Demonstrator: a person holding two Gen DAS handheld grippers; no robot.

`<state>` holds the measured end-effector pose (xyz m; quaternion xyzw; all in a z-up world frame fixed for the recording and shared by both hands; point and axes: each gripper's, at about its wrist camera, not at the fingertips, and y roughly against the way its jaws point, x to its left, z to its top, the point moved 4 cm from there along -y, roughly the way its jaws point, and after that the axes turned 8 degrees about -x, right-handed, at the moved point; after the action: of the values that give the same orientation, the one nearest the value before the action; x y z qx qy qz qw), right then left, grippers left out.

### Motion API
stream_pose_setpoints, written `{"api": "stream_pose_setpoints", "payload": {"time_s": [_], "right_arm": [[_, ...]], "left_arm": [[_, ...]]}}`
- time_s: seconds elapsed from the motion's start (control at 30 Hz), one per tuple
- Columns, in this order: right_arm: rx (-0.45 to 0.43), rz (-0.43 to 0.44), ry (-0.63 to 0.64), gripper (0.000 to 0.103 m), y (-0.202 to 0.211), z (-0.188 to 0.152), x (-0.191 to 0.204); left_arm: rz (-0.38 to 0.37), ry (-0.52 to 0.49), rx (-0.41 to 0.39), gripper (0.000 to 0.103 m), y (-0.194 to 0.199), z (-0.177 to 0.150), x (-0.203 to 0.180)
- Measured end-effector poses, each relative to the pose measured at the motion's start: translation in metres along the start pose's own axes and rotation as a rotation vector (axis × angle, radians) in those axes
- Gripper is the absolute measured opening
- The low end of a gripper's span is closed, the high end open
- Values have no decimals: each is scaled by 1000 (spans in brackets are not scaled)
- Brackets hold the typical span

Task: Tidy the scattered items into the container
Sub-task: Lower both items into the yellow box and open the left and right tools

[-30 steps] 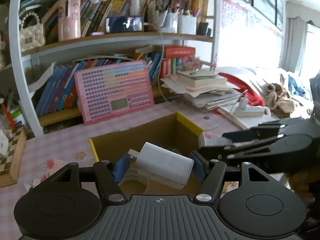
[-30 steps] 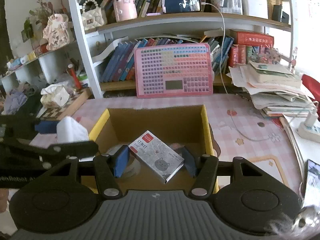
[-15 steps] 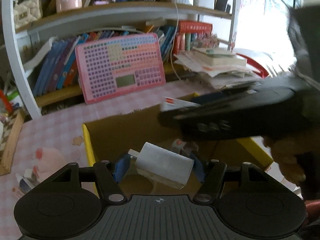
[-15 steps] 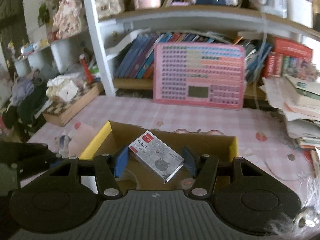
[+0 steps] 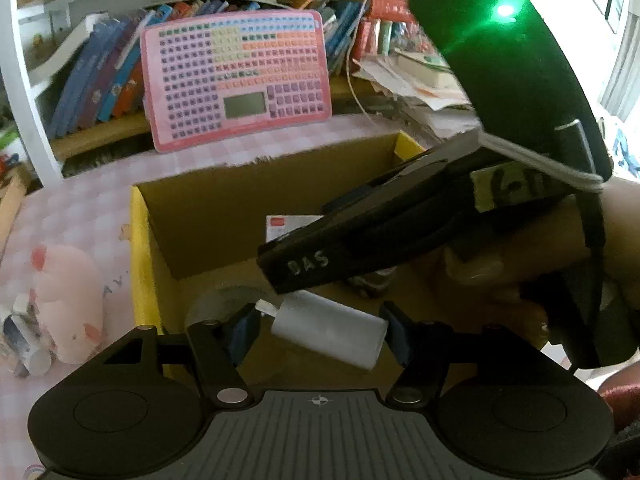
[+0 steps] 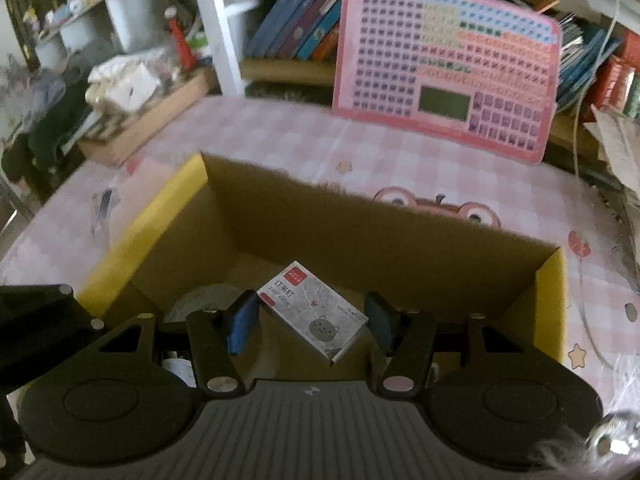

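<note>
Pink-and-white checked cloth covers the desk point(image 6: 280, 136), and we work from the near edge outward. Nearest in the left wrist view, the left gripper point(image 5: 320, 330) has its jaws about half apart and clamped on a white charger block point(image 5: 328, 332), which lies tilted between the blue pads point(image 5: 244, 334) with its plug end toward 10 o'clock. Nearest in the right wrist view, the right gripper point(image 6: 310, 322) stands somewhat narrower, its pads pressing the two sides of a grey staple box point(image 6: 312, 316) printed with a cat face and a red corner label. We note both loads hanging over the open mouth of the cardboard box point(image 6: 400, 240), whose side flaps are yellow point(image 5: 138, 264). Down inside, at 9 o'clock of each load, a roll of clear tape point(image 6: 208, 300) lies on the floor of the box. From the left wrist view, the right gripper's black body crosses from 3 o'clock above the charger, held by a hand point(image 5: 520, 264), with the staple box showing just past its tip. Beside the box at 9 o'clock in that view, a pink plush toy point(image 5: 68, 300) rests on the cloth. Beyond the box at 12 o'clock, a pink keyboard toy point(image 6: 448, 68) leans upright against the lower shelf of books point(image 5: 104, 76). At 2 o'clock in the left wrist view, a stack of papers point(image 5: 416, 76) sits under the shelf.
</note>
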<state>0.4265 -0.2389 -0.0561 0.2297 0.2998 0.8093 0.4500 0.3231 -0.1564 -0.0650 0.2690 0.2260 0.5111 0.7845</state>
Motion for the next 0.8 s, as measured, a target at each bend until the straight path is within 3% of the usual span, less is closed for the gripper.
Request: {"api": "stream_pose_setpoints", "payload": {"time_s": [0.43, 0.63, 0.8], "right_arm": [[101, 17, -4, 56, -21, -4, -3], [90, 7, -17, 58, -18, -5, -4], [42, 1, -31, 65, -8, -1, -6]], "left_arm": [[0, -7, 57, 66, -10, -9, -6], [6, -6, 54, 67, -9, -8, -5], [37, -15, -5, 70, 2, -2, -4]]}}
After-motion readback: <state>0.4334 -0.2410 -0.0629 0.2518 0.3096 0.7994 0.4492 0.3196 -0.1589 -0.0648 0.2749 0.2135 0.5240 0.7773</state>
